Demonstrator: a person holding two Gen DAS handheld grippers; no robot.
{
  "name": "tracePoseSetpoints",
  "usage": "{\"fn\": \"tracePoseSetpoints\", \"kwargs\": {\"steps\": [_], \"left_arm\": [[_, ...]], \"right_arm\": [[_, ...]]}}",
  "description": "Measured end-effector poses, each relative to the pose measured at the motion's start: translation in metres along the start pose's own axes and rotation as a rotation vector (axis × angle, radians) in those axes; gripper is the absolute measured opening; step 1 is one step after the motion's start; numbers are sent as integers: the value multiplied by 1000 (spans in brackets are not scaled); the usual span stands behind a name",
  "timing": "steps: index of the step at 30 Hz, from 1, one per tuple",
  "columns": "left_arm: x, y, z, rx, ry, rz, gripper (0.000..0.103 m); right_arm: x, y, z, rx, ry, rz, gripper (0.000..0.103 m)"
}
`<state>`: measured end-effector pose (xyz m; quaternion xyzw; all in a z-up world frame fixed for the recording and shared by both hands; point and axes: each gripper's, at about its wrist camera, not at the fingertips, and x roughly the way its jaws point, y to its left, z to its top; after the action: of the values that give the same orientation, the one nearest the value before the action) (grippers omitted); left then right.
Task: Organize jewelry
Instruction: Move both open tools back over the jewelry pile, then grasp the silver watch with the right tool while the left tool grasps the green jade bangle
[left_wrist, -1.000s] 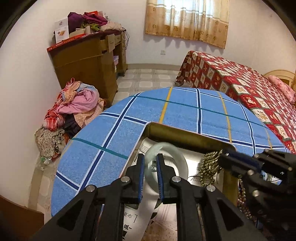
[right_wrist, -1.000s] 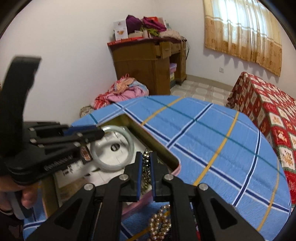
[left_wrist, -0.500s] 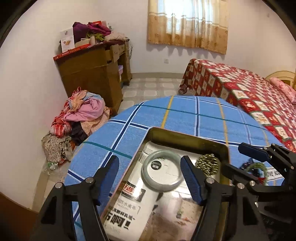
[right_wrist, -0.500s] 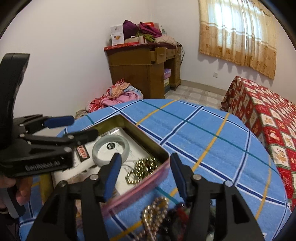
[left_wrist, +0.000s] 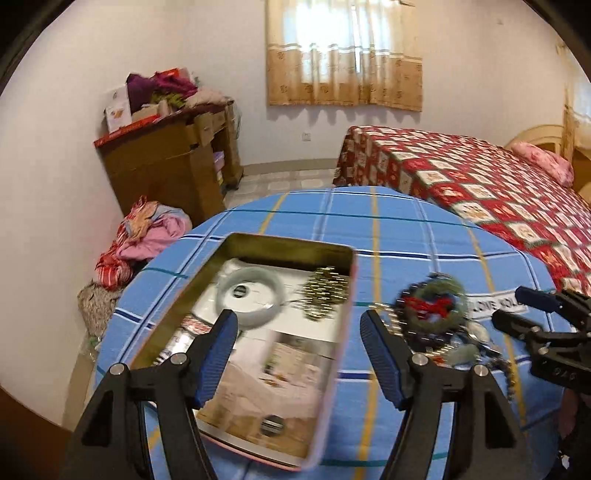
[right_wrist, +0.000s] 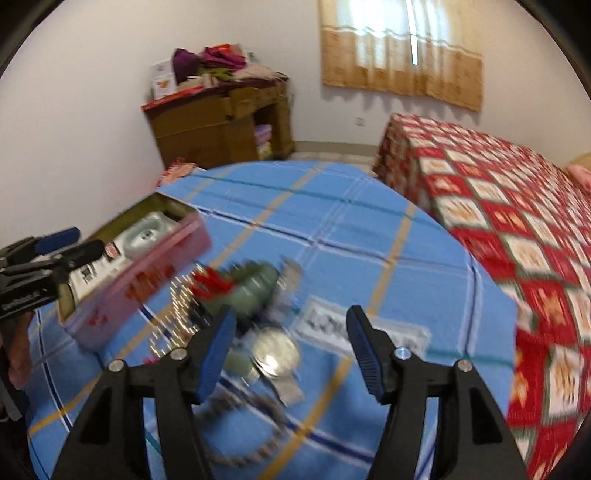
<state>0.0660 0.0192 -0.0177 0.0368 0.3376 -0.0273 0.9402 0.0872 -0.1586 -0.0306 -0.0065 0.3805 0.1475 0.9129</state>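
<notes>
We find the left hand-held gripper (left_wrist: 295, 354) spread wide, empty, above the rectangular pink metal tin (left_wrist: 332, 373); the right hand-held gripper (right_wrist: 290, 354) is opening, empty, above the tangled jewelry pile (right_wrist: 255, 291).

Daylit through curtained window (left_wrist: 343, 51); motion blur, fisheye-dark corners.

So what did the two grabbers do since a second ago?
The left gripper let go of the pale bangle and the right gripper let go of the gold chain; both pieces now lie in the tin. Both backed away, empty; the right one's jaws are opening above the jewelry pile. The tin stayed put.
</notes>
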Motion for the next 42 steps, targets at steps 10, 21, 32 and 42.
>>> {"fn": "tracePoseSetpoints", "kwargs": {"steps": [10,21,32,42], "left_arm": [[12,-53,-9,55,36,-72,69],[24,-66,-15,82,51,-67,69],[27,-59,-16,65,58,-76,69],[37,-58,-14,48,77,-113,69]], "right_arm": [[-6,-10,-16,40,-7,3,64],[-1,-10,-18,43,25,1,64],[29,11,-12,-54,155,55,54],[36,6,-4,-21,170,83,45]]}}
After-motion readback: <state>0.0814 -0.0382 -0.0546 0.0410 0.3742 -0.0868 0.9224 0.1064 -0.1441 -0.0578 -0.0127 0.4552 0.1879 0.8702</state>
